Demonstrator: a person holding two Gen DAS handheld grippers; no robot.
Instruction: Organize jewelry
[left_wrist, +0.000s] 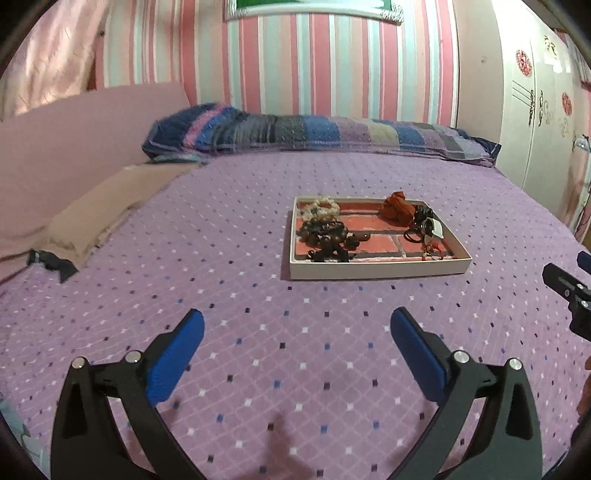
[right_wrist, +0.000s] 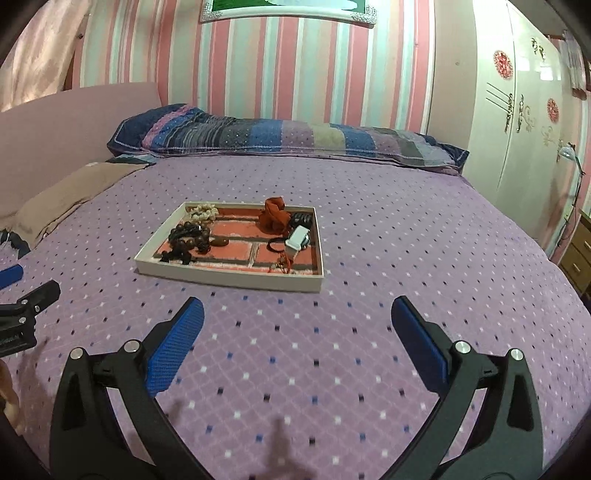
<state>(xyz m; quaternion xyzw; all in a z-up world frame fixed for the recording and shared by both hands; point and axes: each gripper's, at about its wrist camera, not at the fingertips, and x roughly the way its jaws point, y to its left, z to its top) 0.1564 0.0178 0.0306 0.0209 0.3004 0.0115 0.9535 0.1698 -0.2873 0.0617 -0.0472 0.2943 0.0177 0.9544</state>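
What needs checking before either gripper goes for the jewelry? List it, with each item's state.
1. Left gripper open and empty: ok.
2. Right gripper open and empty: ok.
3. Tray flat on the bedspread, ahead of both grippers: ok.
4. Dark bead bracelets separate from each other: not ok, heaped.
5. White clip free of the black hair ties: cannot tell.
6. Bare bedspread between grippers and tray: ok.

wall (right_wrist: 295, 66): pink stripes | bed (right_wrist: 406, 240): purple spread | wardrobe (right_wrist: 517, 110): white
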